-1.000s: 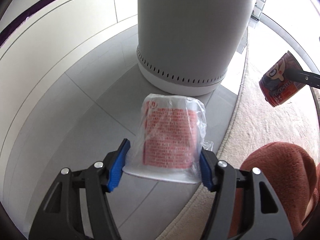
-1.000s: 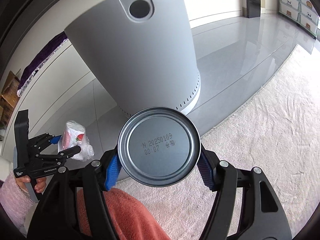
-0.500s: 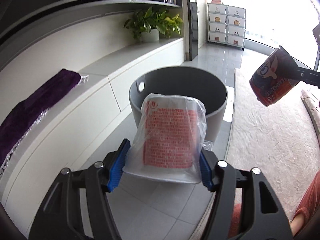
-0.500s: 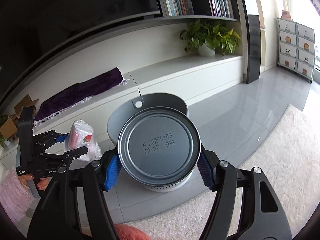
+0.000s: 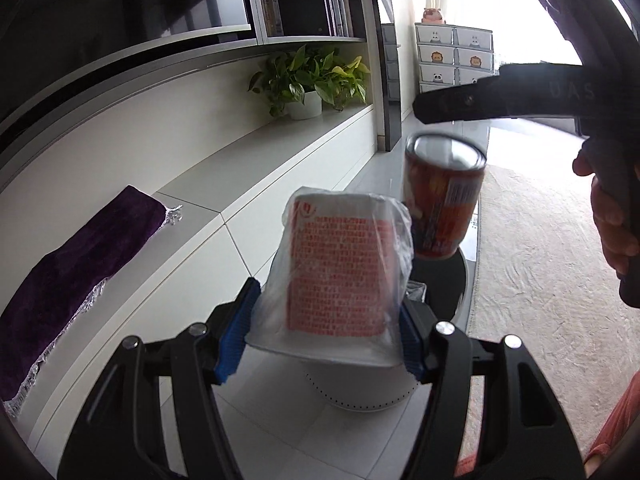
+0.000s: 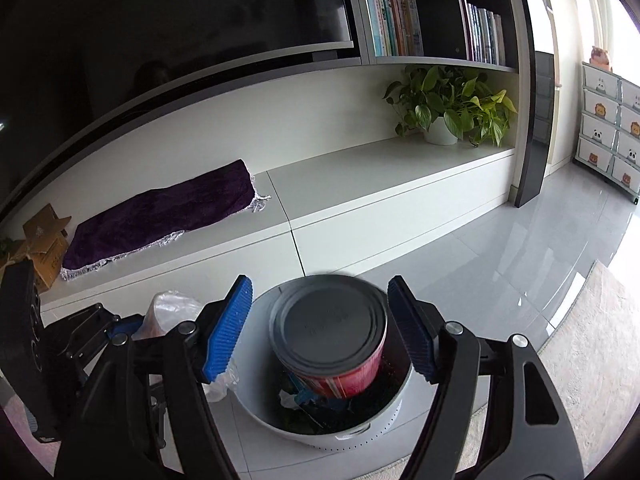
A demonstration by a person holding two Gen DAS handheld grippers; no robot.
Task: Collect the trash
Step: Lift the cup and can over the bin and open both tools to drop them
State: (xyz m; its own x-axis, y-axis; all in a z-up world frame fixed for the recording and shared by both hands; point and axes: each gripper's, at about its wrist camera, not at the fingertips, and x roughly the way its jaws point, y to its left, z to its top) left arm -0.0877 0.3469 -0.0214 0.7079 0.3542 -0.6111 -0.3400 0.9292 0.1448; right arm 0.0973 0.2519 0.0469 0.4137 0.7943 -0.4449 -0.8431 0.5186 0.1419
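Both right fingers (image 6: 230,328) stand apart from can (image 6: 332,340).

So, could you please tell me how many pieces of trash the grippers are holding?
1: the wrapped cup in the left gripper. The can is falling from the open right gripper into the bin.

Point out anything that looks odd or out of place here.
The red can hangs tilted and blurred over the bin, apart from the open right gripper: apparently mid-drop. The left gripper grips a plastic-wrapped cup.
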